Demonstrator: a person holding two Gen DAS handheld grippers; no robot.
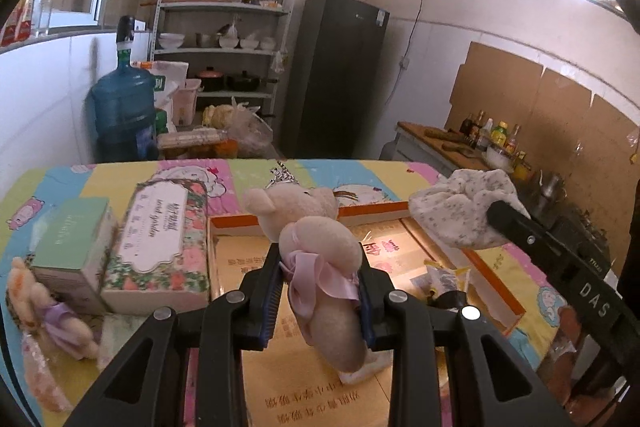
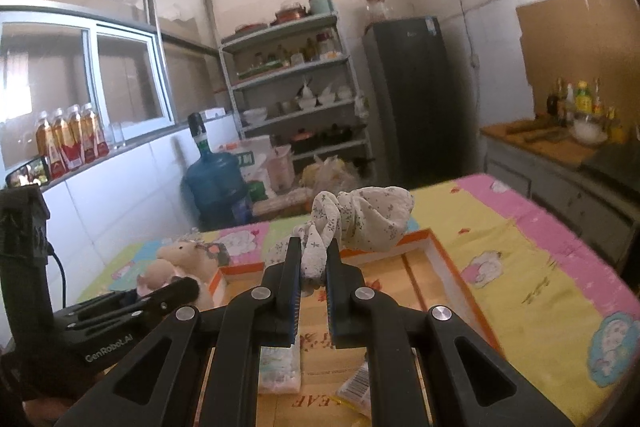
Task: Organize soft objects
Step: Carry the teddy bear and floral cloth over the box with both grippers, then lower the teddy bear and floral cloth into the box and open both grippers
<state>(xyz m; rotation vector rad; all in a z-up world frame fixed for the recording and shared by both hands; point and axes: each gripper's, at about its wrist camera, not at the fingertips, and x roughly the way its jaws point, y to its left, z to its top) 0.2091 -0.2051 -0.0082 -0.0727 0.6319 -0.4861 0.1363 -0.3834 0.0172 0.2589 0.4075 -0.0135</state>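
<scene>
My left gripper (image 1: pixel 320 267) is shut on a beige plush bear (image 1: pixel 320 239) with a pink ribbon and holds it above the open orange-rimmed box (image 1: pixel 496 283). My right gripper (image 2: pixel 314 255) is shut on a white floral cloth (image 2: pixel 368 215), bunched, held above the same box (image 2: pixel 444 259). The cloth also shows in the left wrist view (image 1: pixel 460 207) at the right, and the bear in the right wrist view (image 2: pixel 184 263) at the left. A second small plush bear (image 1: pixel 52 311) with a purple bow lies at the table's left.
A green box (image 1: pixel 72 247) and a floral tissue box (image 1: pixel 160 247) stand left of the orange-rimmed box. Small packets (image 1: pixel 444 279) and a folded white item (image 2: pixel 280 367) lie inside it. Beyond the table stand a water jug (image 1: pixel 124 107), shelves and a dark fridge (image 1: pixel 336 75).
</scene>
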